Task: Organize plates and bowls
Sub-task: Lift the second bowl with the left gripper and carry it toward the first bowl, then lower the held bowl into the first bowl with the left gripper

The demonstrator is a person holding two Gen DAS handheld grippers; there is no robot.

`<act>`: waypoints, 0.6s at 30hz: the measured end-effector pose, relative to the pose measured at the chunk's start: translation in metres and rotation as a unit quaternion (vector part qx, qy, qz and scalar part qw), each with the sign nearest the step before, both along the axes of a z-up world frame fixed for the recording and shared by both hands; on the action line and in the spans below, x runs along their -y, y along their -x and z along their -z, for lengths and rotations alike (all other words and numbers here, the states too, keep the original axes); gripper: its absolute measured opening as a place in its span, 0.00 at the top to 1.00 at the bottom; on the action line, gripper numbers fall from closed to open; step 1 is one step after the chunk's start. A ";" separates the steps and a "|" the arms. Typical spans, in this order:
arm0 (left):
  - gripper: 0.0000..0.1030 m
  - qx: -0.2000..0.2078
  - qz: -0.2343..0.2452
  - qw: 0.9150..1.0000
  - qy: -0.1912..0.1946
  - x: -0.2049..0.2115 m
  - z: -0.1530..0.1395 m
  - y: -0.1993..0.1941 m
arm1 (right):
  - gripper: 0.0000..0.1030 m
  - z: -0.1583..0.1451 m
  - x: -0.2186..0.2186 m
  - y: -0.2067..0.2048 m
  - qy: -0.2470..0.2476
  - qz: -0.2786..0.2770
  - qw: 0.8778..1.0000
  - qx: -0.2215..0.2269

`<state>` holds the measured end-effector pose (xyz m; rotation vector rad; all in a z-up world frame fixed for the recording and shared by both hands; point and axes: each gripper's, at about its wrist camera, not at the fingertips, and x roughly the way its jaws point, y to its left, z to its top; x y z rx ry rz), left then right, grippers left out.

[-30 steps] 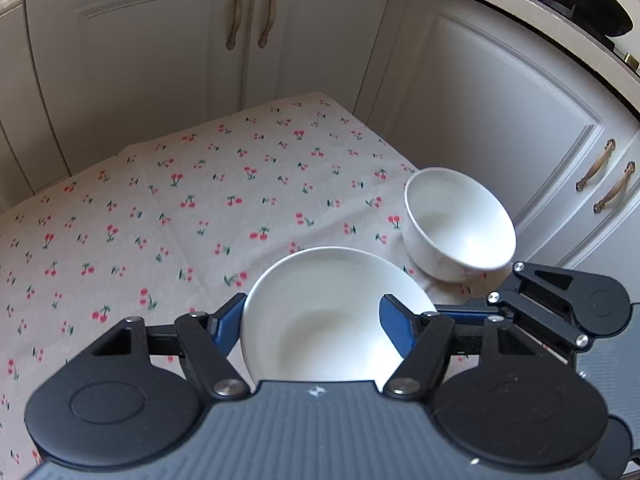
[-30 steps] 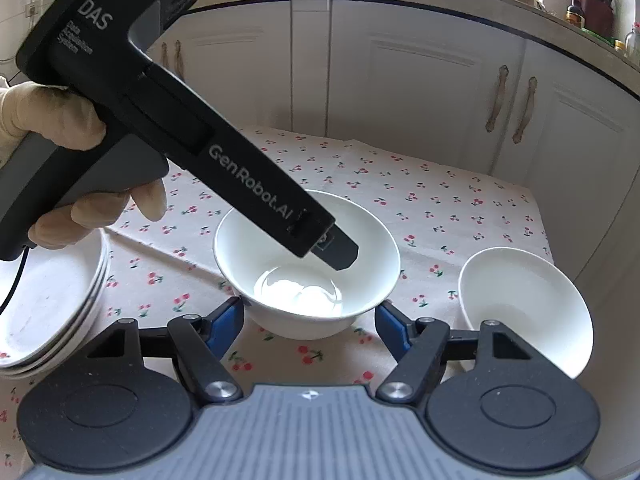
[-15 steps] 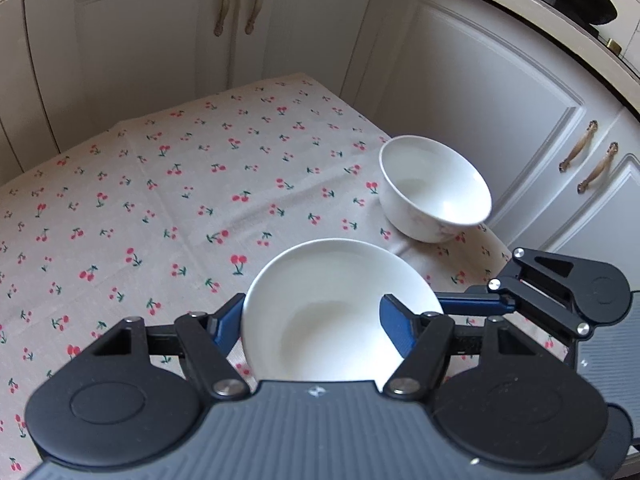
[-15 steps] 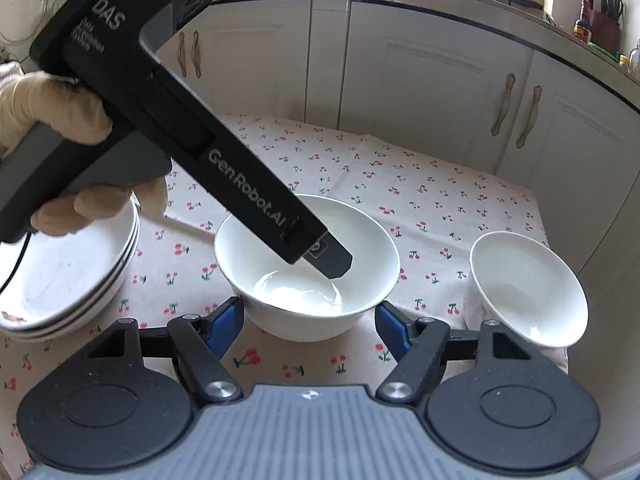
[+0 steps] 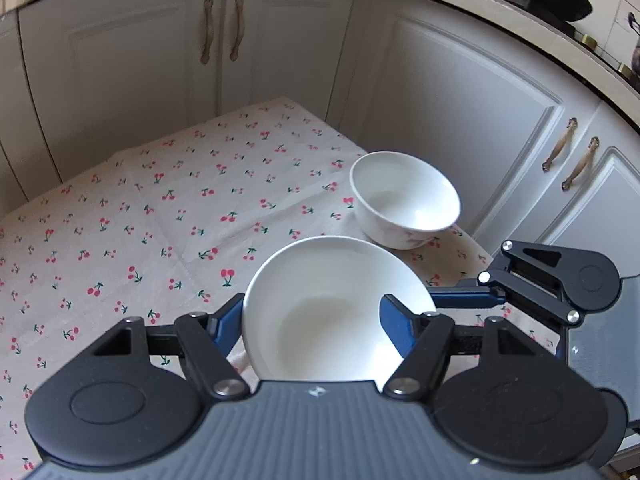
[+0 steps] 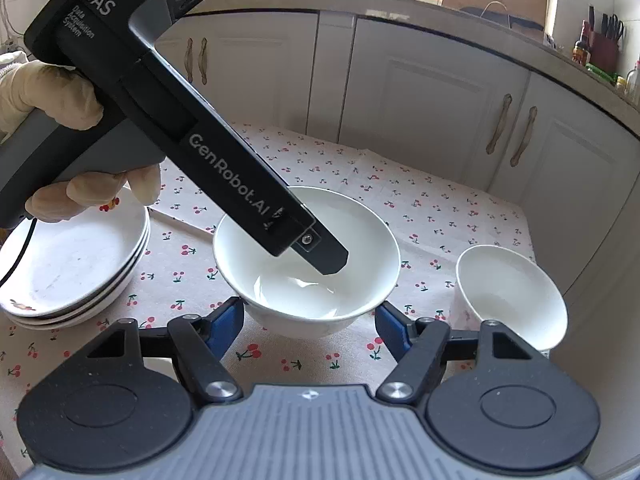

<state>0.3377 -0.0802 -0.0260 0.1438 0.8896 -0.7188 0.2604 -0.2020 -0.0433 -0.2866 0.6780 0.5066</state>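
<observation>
Glossy white ceramic bowl (image 6: 306, 276) on a matt, cherry-printed cloth (image 5: 120, 216); cabinet doors (image 5: 120, 64) smooth, satin white.

Around you, white cabinets (image 6: 432, 92) with curved brass handles (image 6: 500, 128) wrap the corner behind the tabletop's cherry-print cloth (image 5: 168, 216), a pale counter (image 6: 400, 12) above carries bottles and a knife block (image 6: 600, 46), and daylight falls in from the window behind it.

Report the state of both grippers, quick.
Left gripper: closed on the white bowl, one jaw inside it.
Right gripper: jaws flank the same bowl's base; whether they grip it cannot be told.
</observation>
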 end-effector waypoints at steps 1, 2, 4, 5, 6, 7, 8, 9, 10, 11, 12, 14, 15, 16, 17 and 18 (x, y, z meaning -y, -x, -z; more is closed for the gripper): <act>0.32 0.001 0.001 1.000 0.001 0.000 -0.002 0.002 | 0.26 -0.002 0.001 0.002 0.001 -0.001 1.000 0.002; 0.32 0.003 0.001 1.000 0.002 0.000 -0.004 0.005 | 0.26 -0.004 0.001 0.004 0.002 -0.001 1.000 0.003; 0.32 0.006 0.000 1.000 0.004 0.000 -0.008 0.010 | 0.26 -0.008 0.001 0.009 0.006 -0.003 1.000 0.007; 0.32 0.008 0.000 1.000 0.006 0.000 -0.010 0.013 | 0.26 -0.010 0.001 0.011 0.007 -0.005 1.000 0.009; 0.32 0.010 -0.001 1.000 0.007 0.000 -0.011 0.015 | 0.26 -0.011 0.001 0.013 0.007 -0.005 1.000 0.009; 0.32 0.011 -0.002 1.000 0.008 -0.001 -0.013 0.019 | 0.26 -0.012 0.002 0.014 0.006 -0.006 1.000 0.009; 0.32 0.012 -0.003 1.000 0.009 -0.001 -0.015 0.022 | 0.26 -0.014 0.003 0.016 0.004 -0.007 1.000 0.008; 0.32 0.013 -0.003 1.000 0.010 -0.002 -0.017 0.025 | 0.26 -0.015 0.003 0.018 0.003 -0.008 1.000 0.008; 0.32 0.016 -0.003 1.000 0.010 -0.002 -0.018 0.028 | 0.26 -0.017 0.003 0.020 0.002 -0.009 1.000 0.008; 0.32 0.019 -0.003 1.000 0.008 -0.002 -0.020 0.031 | 0.26 -0.017 0.003 0.022 0.002 -0.010 1.000 0.009; 0.32 0.020 -0.003 1.000 0.008 -0.002 -0.021 0.034 | 0.26 -0.018 0.002 0.024 0.002 -0.011 1.000 0.011; 0.32 0.021 -0.004 1.000 0.009 -0.003 -0.023 0.040 | 0.26 -0.020 0.001 0.028 0.003 -0.012 1.000 0.011; 0.32 0.023 -0.004 1.000 0.009 -0.003 -0.024 0.043 | 0.26 -0.021 0.000 0.030 0.004 -0.012 1.000 0.011; 0.32 0.025 -0.004 1.000 0.008 -0.003 -0.025 0.045 | 0.26 -0.021 0.000 0.032 0.005 -0.013 1.000 0.012; 0.32 0.026 -0.002 1.000 0.007 -0.003 -0.026 0.047 | 0.26 -0.022 -0.001 0.035 0.006 -0.013 1.000 0.012; 0.32 0.027 -0.003 1.000 0.007 -0.003 -0.026 0.050 | 0.26 -0.023 -0.001 0.036 0.006 -0.013 1.000 0.012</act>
